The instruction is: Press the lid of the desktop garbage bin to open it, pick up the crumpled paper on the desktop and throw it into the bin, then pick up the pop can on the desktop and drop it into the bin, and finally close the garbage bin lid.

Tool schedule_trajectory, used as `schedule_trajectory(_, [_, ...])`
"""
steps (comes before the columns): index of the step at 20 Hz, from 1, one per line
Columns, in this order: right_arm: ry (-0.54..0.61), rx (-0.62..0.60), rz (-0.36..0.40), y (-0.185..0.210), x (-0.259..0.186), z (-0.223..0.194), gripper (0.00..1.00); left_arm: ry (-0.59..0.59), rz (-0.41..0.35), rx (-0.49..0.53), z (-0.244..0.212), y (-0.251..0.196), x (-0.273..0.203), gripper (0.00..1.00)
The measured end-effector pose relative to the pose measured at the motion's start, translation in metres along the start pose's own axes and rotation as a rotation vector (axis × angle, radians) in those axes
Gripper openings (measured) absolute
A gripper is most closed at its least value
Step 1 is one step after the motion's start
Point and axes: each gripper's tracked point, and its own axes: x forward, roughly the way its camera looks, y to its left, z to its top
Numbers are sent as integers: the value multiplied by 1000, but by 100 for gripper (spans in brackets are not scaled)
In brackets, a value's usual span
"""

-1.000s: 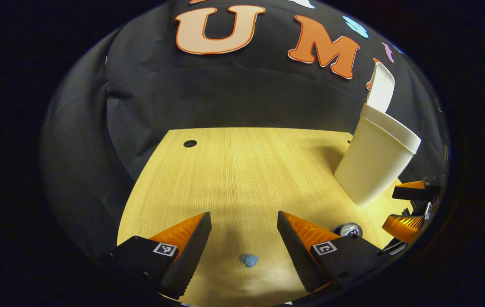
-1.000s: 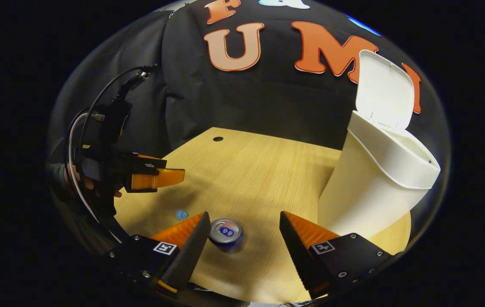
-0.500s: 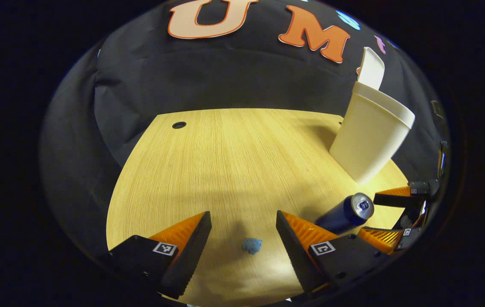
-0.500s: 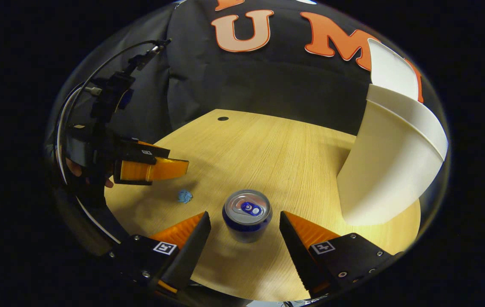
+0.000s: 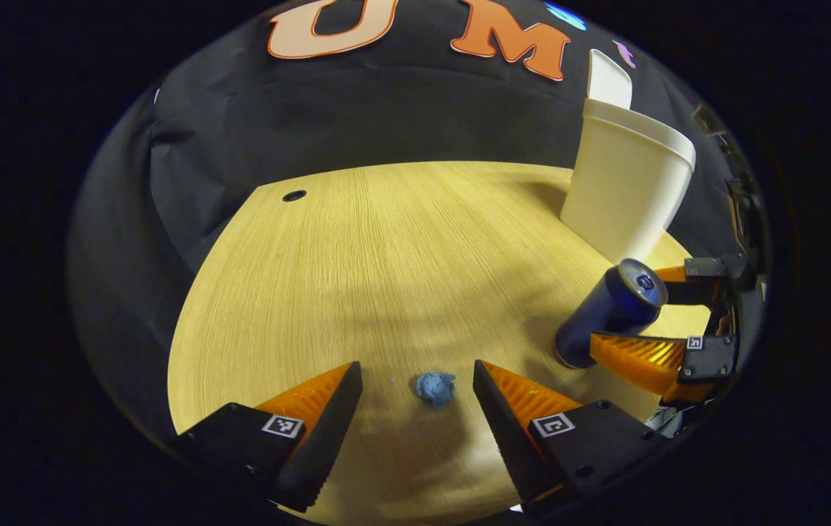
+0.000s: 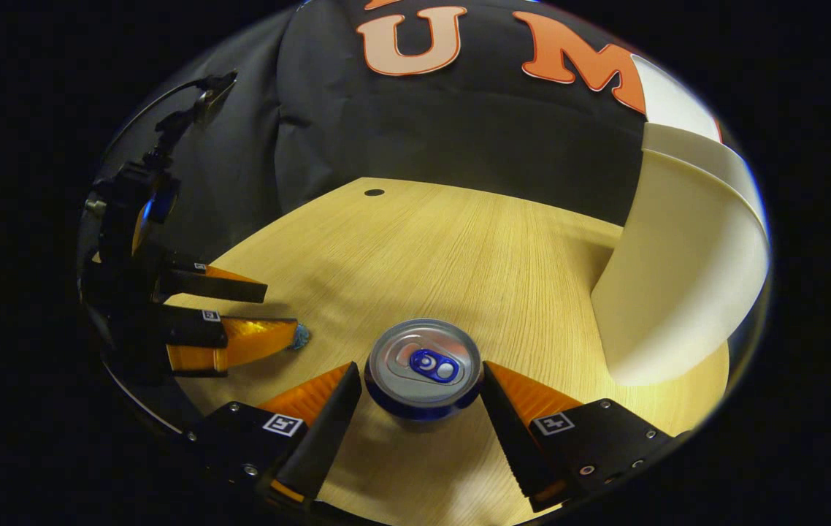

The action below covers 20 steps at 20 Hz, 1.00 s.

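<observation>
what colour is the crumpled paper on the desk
The crumpled paper is blue, seen best in the left gripper view, lying on the wooden desk.

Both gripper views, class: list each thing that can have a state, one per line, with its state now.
Bin: upright on the table, lid raised open.
Can: upright on the table, between the right gripper's fingers; contact unclear.
Paper: crumpled, lying on the table, not gripped.
Left gripper: open, fingers either side of the paper.
Right gripper: open around the can.
</observation>
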Motion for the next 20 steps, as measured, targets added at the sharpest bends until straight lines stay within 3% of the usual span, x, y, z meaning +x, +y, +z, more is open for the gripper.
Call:
schedule_trajectory(3, [33, 3, -2, 2, 8, -9, 94, 27, 9, -3, -12, 0, 7, 98])
schedule_trajectory(4, [23, 22, 5, 3, 12, -6, 82, 27, 9, -3, -13, -1, 10, 98])
schedule_trajectory(6, [33, 30, 26, 7, 10, -4, 80, 31, 21, -1, -17, 1, 12, 100])
schedule_trajectory(16, [16, 0, -7, -12, -8, 15, 78, -15, 16, 40, -12, -7, 17, 96])
schedule_trajectory(20, [31, 5, -43, -28, -26, 25, 78, 11, 46, 40, -15, -17, 10, 41])
